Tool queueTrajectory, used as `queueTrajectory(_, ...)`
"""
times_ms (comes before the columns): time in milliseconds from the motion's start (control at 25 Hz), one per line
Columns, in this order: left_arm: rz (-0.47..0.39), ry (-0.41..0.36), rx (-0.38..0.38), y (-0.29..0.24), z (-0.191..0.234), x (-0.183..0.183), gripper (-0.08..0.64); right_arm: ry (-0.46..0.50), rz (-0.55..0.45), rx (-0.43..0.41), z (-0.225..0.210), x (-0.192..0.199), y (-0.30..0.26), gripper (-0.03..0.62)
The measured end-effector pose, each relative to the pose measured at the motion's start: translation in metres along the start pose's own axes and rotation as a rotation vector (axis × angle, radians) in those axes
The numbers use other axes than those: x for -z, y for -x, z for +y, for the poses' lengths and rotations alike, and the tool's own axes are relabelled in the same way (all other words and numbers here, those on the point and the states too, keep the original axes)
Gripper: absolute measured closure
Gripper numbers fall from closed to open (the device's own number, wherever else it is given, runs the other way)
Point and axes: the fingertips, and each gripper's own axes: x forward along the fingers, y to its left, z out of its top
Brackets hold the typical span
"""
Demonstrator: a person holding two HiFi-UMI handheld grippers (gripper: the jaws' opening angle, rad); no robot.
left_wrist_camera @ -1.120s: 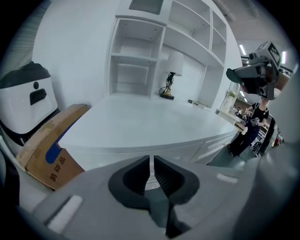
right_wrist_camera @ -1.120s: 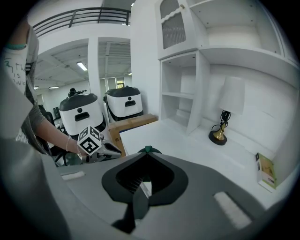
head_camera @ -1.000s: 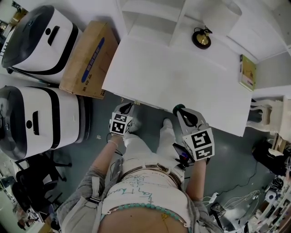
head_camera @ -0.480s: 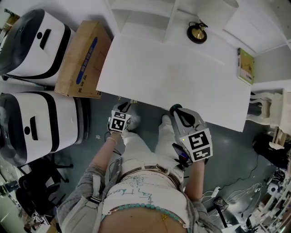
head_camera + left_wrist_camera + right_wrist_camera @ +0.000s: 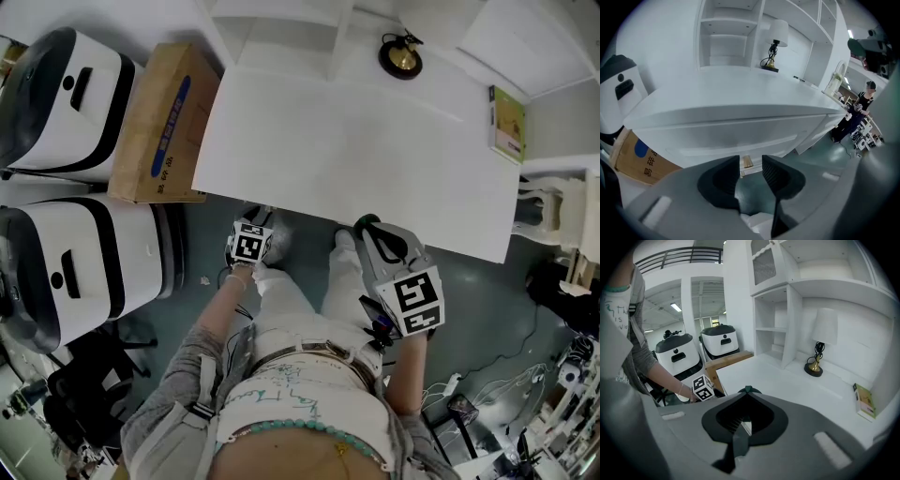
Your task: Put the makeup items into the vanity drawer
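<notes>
The white vanity [image 5: 356,141] has a bare top; no makeup items show in any view. Its shut drawer front [image 5: 740,136] fills the left gripper view, with a small brass knob [image 5: 746,163] just beyond the jaws. My left gripper [image 5: 253,217] [image 5: 751,159] is low at the vanity's front edge, open, with the knob in line with the gap and nothing held. My right gripper [image 5: 366,223] [image 5: 747,391] hovers at the front edge further right, shut and empty. The left gripper's marker cube [image 5: 703,387] appears in the right gripper view.
A brass lamp [image 5: 400,56] stands at the back of the top, and a green booklet [image 5: 507,122] lies at its right end. Left of the vanity are a cardboard box [image 5: 159,122] and two white machines [image 5: 66,103]. A person [image 5: 862,103] stands far right.
The head view has shifted slightly. Both grippers remain at the vanity's front edge, the left one a little closer under it.
</notes>
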Motion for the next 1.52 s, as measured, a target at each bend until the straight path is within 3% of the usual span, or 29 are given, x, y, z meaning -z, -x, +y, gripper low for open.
queueTrajectory(240, 0.043, 0.018, -0.029, -0.019, 0.006, 0.007, 0.384, -0.015, 0.001, 0.008, -0.007, 0.003, 0.001, 0.563)
queueTrajectory(760, 0.133, 0.056, -0.068, -0.053, 0.015, 0.016, 0.384, -0.054, 0.026, 0.019, -0.019, 0.017, 0.000, 0.563)
queueTrajectory(1120, 0.159, 0.092, -0.073, -0.057, 0.014, 0.017, 0.432, -0.057, 0.023, 0.032, -0.026, 0.018, -0.001, 0.563)
queueTrajectory(1200, 0.158, 0.083, -0.078, -0.059, 0.013, 0.018, 0.463, -0.057, 0.024, 0.032, -0.027, 0.019, -0.001, 0.563)
queueTrajectory(1520, 0.160, 0.054, -0.073, -0.061, 0.012, 0.020, 0.465, -0.053, 0.022, 0.025, -0.024, 0.020, 0.001, 0.563)
